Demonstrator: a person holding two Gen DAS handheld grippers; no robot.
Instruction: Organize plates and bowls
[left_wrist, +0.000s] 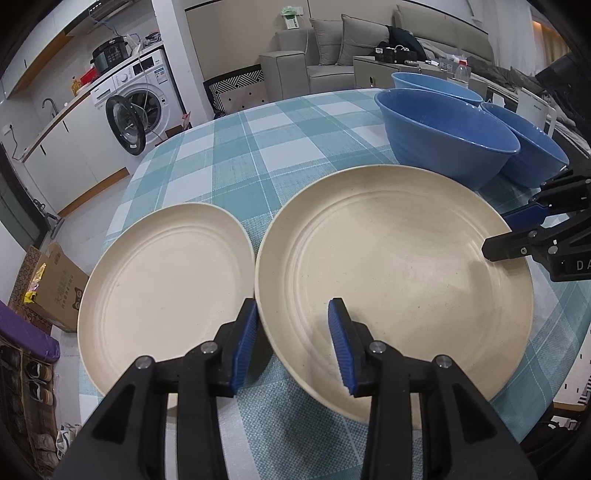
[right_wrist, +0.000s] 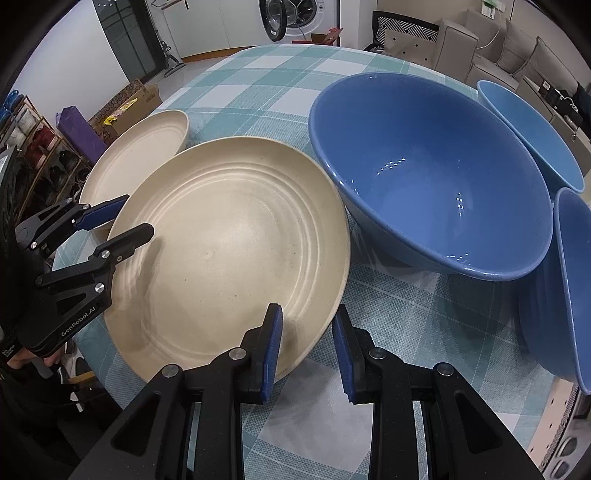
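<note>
- Your left gripper (left_wrist: 293, 345) sits nearest the lens, its blue-padded fingers (left_wrist: 245, 345) parted a little around the near rim of the large cream plate (left_wrist: 391, 280); one finger is outside the rim and one over the plate, and neither pad presses on it.
- Your right gripper (right_wrist: 307, 349) points steeply down at the opposite edge of that same plate. One finger (right_wrist: 272, 347) lies over the plate's rim, the other over the checked cloth. The gap between them is narrow; whether the pads pinch the rim you cannot tell from either view.
- That large plate lies on the teal-and-white checked tabletop (left_wrist: 229, 147), between your two grippers.
- A smaller cream plate (left_wrist: 166, 288) lies just beside it, their rims close together or touching, at the tabletop's edge.
- Three blue bowls stand beyond the plates: a big bowl (right_wrist: 428, 173) just beside the large plate, a second bowl (right_wrist: 532, 136) behind it, and a third bowl (right_wrist: 572, 288) to its side, all close together.
</note>
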